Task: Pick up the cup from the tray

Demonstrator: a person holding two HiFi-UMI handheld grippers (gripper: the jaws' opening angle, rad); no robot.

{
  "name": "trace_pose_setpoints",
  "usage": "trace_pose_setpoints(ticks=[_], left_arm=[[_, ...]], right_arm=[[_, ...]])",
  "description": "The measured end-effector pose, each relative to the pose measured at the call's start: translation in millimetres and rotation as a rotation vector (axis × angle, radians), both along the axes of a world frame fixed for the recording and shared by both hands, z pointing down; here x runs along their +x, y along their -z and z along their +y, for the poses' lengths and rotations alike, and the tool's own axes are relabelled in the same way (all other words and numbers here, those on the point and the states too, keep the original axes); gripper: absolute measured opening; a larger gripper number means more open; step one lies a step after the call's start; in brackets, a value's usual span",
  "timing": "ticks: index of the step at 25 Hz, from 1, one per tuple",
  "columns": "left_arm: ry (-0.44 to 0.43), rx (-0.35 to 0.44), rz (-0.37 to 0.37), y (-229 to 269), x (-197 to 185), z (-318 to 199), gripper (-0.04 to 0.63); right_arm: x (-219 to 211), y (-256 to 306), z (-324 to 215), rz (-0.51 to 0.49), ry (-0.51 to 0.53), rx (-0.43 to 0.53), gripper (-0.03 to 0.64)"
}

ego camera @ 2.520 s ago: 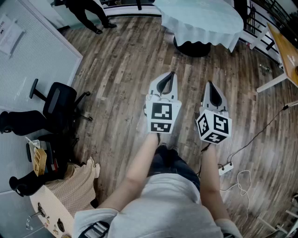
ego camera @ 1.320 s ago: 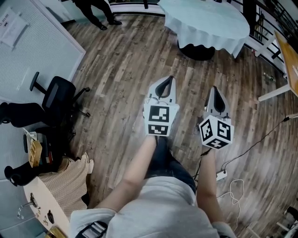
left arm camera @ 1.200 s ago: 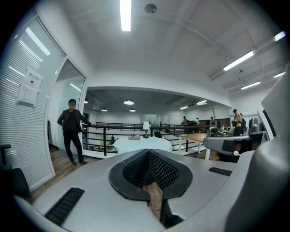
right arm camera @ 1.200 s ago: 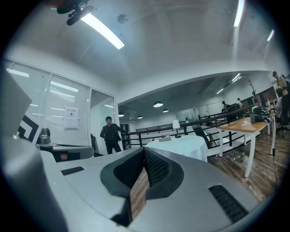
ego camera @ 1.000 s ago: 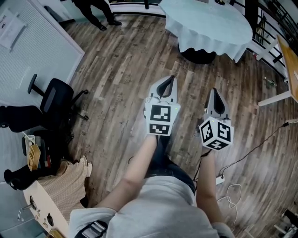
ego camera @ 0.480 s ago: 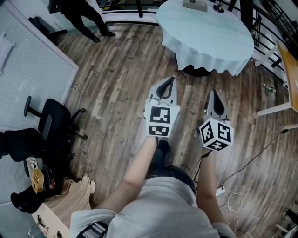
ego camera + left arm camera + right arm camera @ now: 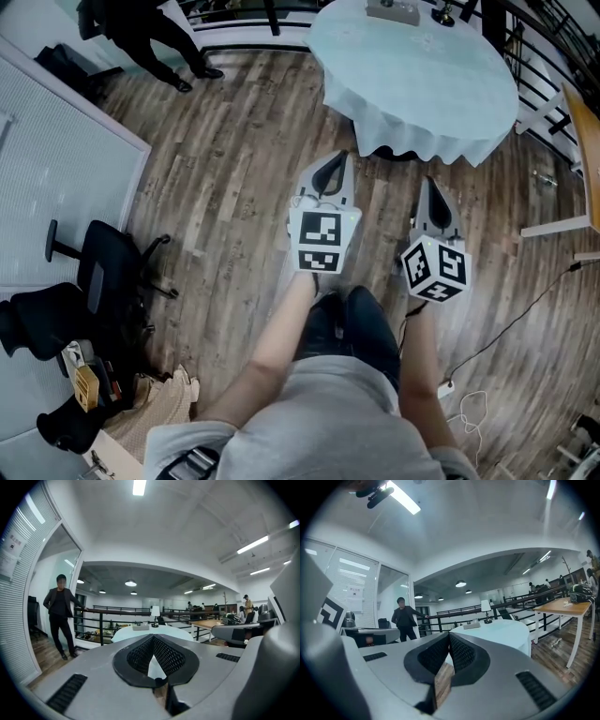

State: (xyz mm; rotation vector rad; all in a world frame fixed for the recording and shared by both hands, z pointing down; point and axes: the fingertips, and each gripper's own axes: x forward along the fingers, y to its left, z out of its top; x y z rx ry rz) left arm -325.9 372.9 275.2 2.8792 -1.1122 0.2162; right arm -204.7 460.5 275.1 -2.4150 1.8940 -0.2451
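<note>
A round table with a pale cloth (image 7: 417,70) stands ahead on the wooden floor. At its far side sits a small grey tray (image 7: 392,9), too small to show a cup, beside a little lamp (image 7: 443,14). The left gripper view shows the tray (image 7: 140,626) and the lamp (image 7: 154,613) far beyond the jaws, and the right gripper view shows the same tray (image 7: 471,626). My left gripper (image 7: 339,155) and right gripper (image 7: 424,180) are held side by side in front of me, short of the table. Both are shut with nothing between them.
A person in black (image 7: 141,28) stands by a railing at the back left. An office chair (image 7: 103,272) and a glass partition are on the left. A wooden table (image 7: 586,131) is at the right edge, and a cable with a power strip (image 7: 448,384) lies on the floor.
The round table has come nearer and shows more fully in the head view, and the floor has slid back under me. Both grippers keep their place in the picture and stay shut.
</note>
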Motion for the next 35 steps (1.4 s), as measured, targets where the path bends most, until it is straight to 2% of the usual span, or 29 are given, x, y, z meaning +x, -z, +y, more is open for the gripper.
trace_pose_setpoints(ticks=[10, 23, 35], left_arm=[[0.031, -0.016, -0.010, -17.6, 59.5, -81.2, 0.008], [0.086, -0.014, -0.019, -8.4, 184.7, -208.2, 0.008], [0.111, -0.037, -0.046, -21.5, 231.1, -288.9, 0.008]], right_arm=[[62.4, -14.3, -86.6, -0.010, 0.036, -0.009, 0.008], [185.0, -11.7, -219.6, -0.027, 0.103, -0.013, 0.008], [239.8, -29.9, -299.5, -0.058, 0.115, -0.043, 0.008]])
